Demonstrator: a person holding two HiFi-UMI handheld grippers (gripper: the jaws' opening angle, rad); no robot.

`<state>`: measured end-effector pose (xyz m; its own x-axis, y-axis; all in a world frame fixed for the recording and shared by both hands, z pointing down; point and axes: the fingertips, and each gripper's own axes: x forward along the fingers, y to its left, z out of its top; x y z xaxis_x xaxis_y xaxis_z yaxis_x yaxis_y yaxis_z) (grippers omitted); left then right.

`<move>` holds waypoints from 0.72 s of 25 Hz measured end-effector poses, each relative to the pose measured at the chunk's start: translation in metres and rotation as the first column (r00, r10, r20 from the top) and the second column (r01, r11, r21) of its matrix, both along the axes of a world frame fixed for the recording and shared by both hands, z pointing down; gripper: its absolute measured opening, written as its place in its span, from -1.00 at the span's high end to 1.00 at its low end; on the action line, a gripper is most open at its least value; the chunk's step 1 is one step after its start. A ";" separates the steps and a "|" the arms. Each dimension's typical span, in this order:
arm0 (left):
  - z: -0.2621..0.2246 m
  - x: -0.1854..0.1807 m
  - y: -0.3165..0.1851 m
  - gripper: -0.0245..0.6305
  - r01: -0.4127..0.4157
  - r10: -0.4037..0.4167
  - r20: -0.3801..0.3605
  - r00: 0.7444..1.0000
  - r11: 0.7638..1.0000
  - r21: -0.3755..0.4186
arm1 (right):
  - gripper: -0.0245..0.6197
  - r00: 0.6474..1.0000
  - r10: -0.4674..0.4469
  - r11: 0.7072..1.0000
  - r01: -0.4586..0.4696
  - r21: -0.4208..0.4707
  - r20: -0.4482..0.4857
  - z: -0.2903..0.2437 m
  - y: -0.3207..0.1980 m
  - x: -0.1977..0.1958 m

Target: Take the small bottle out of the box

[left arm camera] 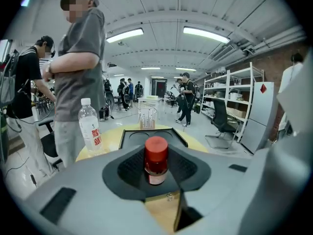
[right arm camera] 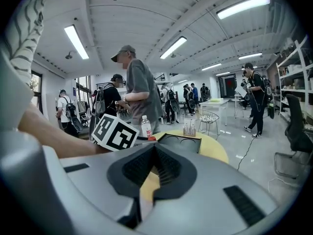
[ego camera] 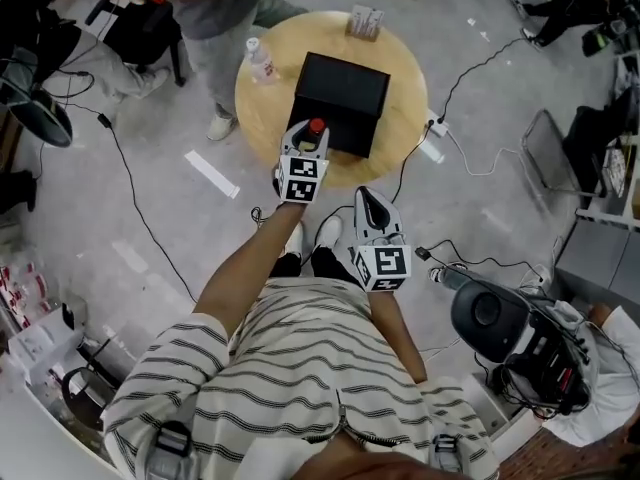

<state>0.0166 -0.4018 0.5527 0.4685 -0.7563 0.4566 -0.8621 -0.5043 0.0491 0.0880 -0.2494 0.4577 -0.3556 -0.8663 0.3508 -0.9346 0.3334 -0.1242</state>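
A small bottle [ego camera: 316,126] with a red cap [left arm camera: 156,150] sits upright between the jaws of my left gripper [ego camera: 311,136], which is shut on it. The bottle hangs just in front of the black box's [ego camera: 342,99] near left edge. In the left gripper view the box [left arm camera: 151,137] lies beyond the bottle, its round hollows showing. My right gripper [ego camera: 369,202] hovers lower right, off the table's front edge, shut with nothing between its jaws [right arm camera: 155,163]. The box [right arm camera: 178,142] lies ahead of it.
The box rests on a round wooden table [ego camera: 262,106]. A clear water bottle [ego camera: 260,61] stands at the table's left and a small rack [ego camera: 364,21] at its far edge. A person [left arm camera: 78,77] stands behind the table. Cables and a power strip [ego camera: 433,140] lie on the floor.
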 end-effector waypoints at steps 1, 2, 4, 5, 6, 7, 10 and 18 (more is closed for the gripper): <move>-0.005 -0.002 0.003 0.47 -0.001 0.001 -0.002 1.000 1.000 0.005 | 0.89 1.000 -0.002 1.000 0.002 0.008 0.000 -0.003 0.001 -0.002; -0.009 -0.003 0.006 0.47 0.000 0.000 -0.003 1.000 1.000 0.008 | 0.89 1.000 -0.004 1.000 0.004 0.016 -0.001 -0.006 0.002 -0.003; -0.019 -0.004 0.009 0.47 0.005 -0.005 -0.005 1.000 1.000 0.022 | 0.89 1.000 -0.012 0.999 0.012 0.033 0.000 -0.012 0.001 -0.004; -0.024 -0.005 0.011 0.47 0.008 -0.008 -0.006 1.000 1.000 0.026 | 0.89 1.000 -0.014 0.999 0.014 0.039 0.002 -0.014 0.001 -0.004; -0.028 -0.006 0.013 0.47 0.011 -0.011 -0.007 1.000 1.000 0.028 | 0.89 1.000 -0.015 0.999 0.015 0.042 0.005 -0.016 0.001 -0.005; -0.033 -0.007 0.015 0.47 0.012 -0.012 -0.009 1.000 0.999 0.031 | 0.89 1.000 -0.015 0.999 0.015 0.043 0.008 -0.017 0.001 -0.005; -0.047 -0.006 0.013 0.47 0.004 -0.003 -0.021 1.000 0.999 0.054 | 0.89 1.000 -0.017 0.999 0.016 0.047 0.012 -0.019 -0.009 -0.004; -0.074 -0.006 0.019 0.47 0.002 0.001 -0.040 0.999 0.997 0.076 | 0.89 1.000 -0.026 0.996 0.025 0.087 0.015 -0.038 -0.027 0.002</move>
